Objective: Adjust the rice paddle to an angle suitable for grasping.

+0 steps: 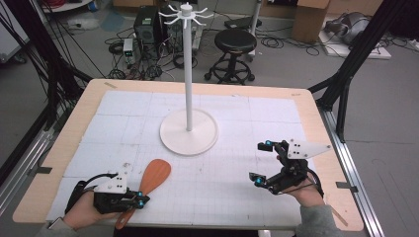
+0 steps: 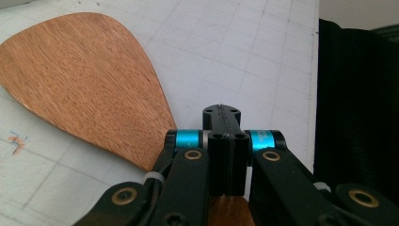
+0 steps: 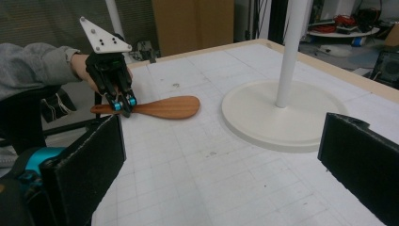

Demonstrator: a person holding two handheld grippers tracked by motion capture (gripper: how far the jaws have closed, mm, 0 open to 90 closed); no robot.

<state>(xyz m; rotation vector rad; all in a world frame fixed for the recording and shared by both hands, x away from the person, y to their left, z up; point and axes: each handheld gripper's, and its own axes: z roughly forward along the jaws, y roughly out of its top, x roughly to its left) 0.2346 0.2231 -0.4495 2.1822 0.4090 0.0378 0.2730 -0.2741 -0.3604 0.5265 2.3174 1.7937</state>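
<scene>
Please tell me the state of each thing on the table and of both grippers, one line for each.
wooden spatula: lying flat on the mat, handle clamped.
left gripper: jaws shut on the spatula's handle, low at the table.
right gripper: jaws wide open, holding nothing, apart from the stand.
white stand: upright on its round base, hooks at the top bare.
grid mat: spread flat over the table.

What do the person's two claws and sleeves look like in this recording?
Both claws, left claw and right claw, have black linkage arms with bright blue cylinders near the tips and brass-coloured pivot screws, seen in the left gripper view. Each carries a pale grey three-cornered plate with small dark holes. A black cable loops from the left one. The sleeves are grey.
</scene>
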